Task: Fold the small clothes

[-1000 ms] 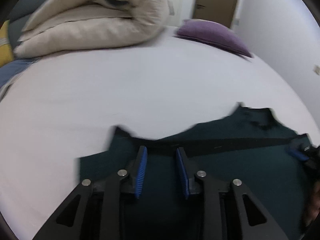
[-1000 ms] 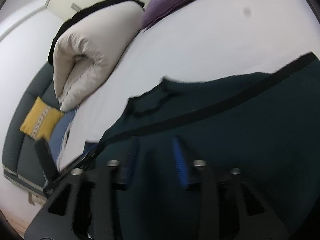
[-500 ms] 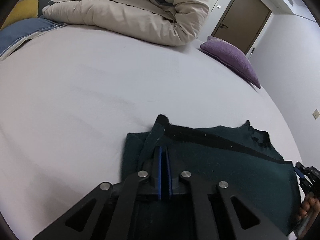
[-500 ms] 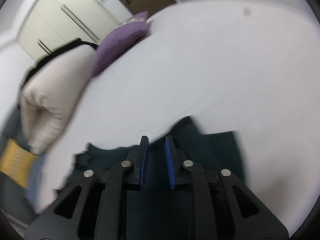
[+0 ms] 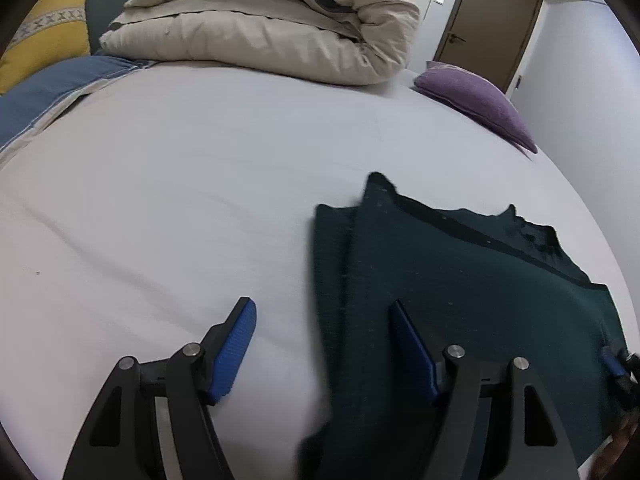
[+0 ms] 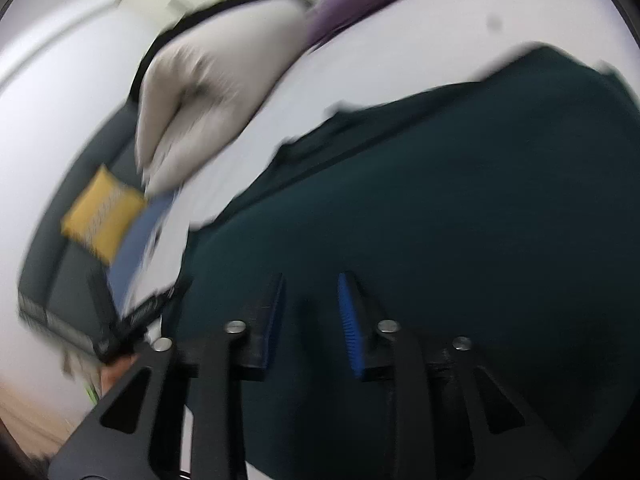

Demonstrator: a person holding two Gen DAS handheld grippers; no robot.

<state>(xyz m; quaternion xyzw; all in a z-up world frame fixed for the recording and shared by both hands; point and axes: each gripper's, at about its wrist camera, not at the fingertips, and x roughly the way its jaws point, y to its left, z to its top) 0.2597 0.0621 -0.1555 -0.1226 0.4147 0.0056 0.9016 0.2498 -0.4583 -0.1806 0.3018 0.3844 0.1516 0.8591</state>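
From my left wrist camera I see a brown door (image 5: pixel 486 20) and the dark green knitted garment (image 5: pixel 460 300) sharply; my right wrist camera is blurred and shows a grey headboard (image 6: pixel 72 240) behind the yellow cushion (image 6: pixel 100 216). The garment lies on the white bed sheet (image 5: pixel 180 200), its left edge folded over, its long axis running from near me towards the purple pillow (image 5: pixel 476 100). My left gripper (image 5: pixel 324 344) straddles that folded edge, jaws opening, pressing nothing. My right gripper (image 6: pixel 310 312) hovers over the garment, jaws slightly apart, nothing visibly pinched.
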